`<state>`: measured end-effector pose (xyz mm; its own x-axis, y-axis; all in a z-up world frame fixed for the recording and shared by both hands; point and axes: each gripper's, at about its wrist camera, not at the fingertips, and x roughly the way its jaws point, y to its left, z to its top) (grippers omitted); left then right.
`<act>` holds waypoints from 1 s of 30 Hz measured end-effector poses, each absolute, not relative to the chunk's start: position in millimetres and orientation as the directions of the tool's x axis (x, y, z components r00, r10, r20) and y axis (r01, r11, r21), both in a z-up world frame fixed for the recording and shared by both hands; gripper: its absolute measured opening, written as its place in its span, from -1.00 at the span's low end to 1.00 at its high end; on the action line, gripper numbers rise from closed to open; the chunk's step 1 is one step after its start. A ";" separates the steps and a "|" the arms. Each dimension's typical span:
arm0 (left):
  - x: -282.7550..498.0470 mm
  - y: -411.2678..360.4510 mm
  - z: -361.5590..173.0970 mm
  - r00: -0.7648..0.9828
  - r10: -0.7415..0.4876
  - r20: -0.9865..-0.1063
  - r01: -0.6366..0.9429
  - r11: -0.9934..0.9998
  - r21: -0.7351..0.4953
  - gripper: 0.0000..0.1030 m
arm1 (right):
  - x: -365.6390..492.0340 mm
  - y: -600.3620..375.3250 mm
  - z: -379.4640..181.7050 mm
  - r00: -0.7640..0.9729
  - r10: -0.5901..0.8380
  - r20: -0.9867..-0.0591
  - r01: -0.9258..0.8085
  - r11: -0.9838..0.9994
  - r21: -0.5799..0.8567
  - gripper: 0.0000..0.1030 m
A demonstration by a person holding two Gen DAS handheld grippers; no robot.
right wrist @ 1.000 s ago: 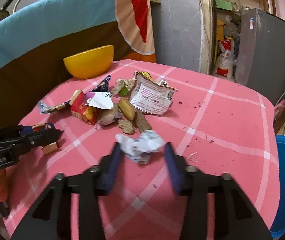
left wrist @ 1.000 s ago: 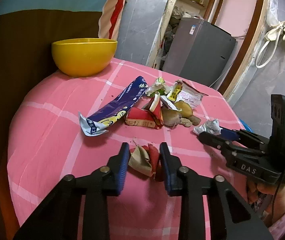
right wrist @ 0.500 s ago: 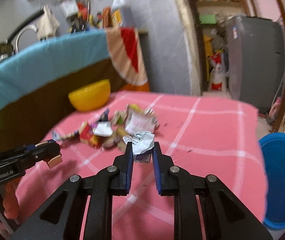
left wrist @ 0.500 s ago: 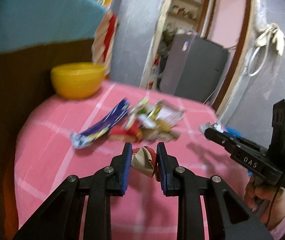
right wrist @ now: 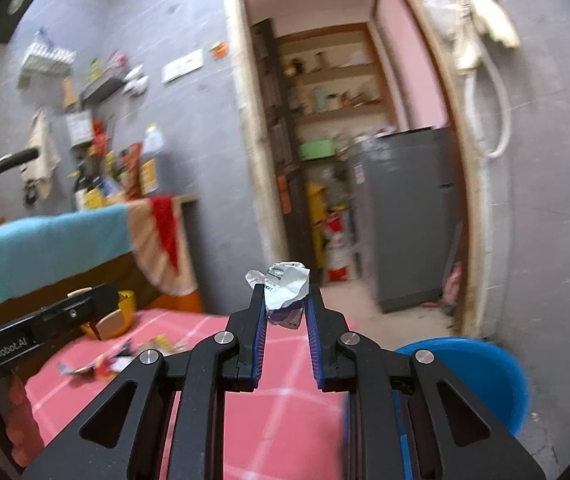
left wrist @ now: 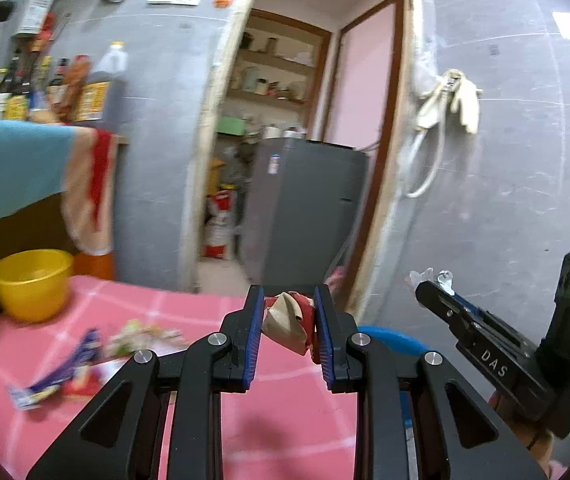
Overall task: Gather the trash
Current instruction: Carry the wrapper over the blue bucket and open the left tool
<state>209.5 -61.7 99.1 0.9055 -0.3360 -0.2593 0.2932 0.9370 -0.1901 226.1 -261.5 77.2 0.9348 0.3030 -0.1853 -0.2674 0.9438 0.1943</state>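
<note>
Above the pink checked worktop point(left wrist: 285, 420), both claws now ride high, where a second ago they sat low among the litter with their jaws wide around their pieces. The left claw point(left wrist: 289, 322) has closed on a crumpled brown-and-red wrapper point(left wrist: 287, 320), pinched between its blue pads, and carries it clear of the cloth. The right claw point(right wrist: 285, 304) is likewise clamped on a crumpled white scrap of paper point(right wrist: 283, 284), which sticks up above its tips. Both views have swung from the worktop towards the doorway and the grey wall, and the blue bucket point(right wrist: 481, 376) on the floor at the worktop's far edge has come into fuller view on the right. So two pieces look picked and are probably heading for that bucket. More litter point(left wrist: 85, 364), among it a long blue wrapper, lies near the yellow bowl point(left wrist: 31, 284), so further rounds seem needed.
</note>
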 end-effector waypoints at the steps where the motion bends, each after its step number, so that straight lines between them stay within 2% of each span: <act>1: 215.4 -71.7 100.1 0.899 -0.355 -0.257 0.312 0.930 -0.192 -0.58 | 226.3 -270.2 77.9 0.943 0.276 -0.183 -0.240 0.950 0.198 -0.66; 5: 236.2 -104.4 98.9 0.866 -0.424 -0.265 0.374 0.901 -0.220 -0.58 | 228.0 -296.7 75.1 0.962 0.190 -0.195 -0.152 0.969 0.197 -0.65; 10: 266.1 -147.9 91.0 0.819 -0.474 -0.322 0.424 0.879 -0.218 -0.58 | 235.6 -327.5 60.7 0.961 0.108 -0.255 -0.055 0.977 0.207 -0.65; 17: 314.1 -187.8 68.5 0.733 -0.506 -0.455 0.436 0.863 -0.257 -0.58 | 250.1 -361.9 34.6 0.929 0.067 -0.364 0.029 0.967 0.251 -0.65; 24: 354.6 -210.7 36.5 0.626 -0.505 -0.594 0.400 0.862 -0.311 -0.57 | 265.5 -378.5 17.6 0.893 0.087 -0.441 0.067 0.945 0.321 -0.62; 28: 367.1 -211.5 21.6 0.576 -0.508 -0.641 0.364 0.861 -0.355 -0.40 | 270.5 -381.8 11.7 0.877 0.104 -0.470 0.076 0.934 0.349 -0.53; 30: 370.9 -209.0 19.2 0.562 -0.509 -0.652 0.344 0.860 -0.376 -0.34 | 271.0 -382.2 9.9 0.872 0.105 -0.478 0.081 0.932 0.354 -0.40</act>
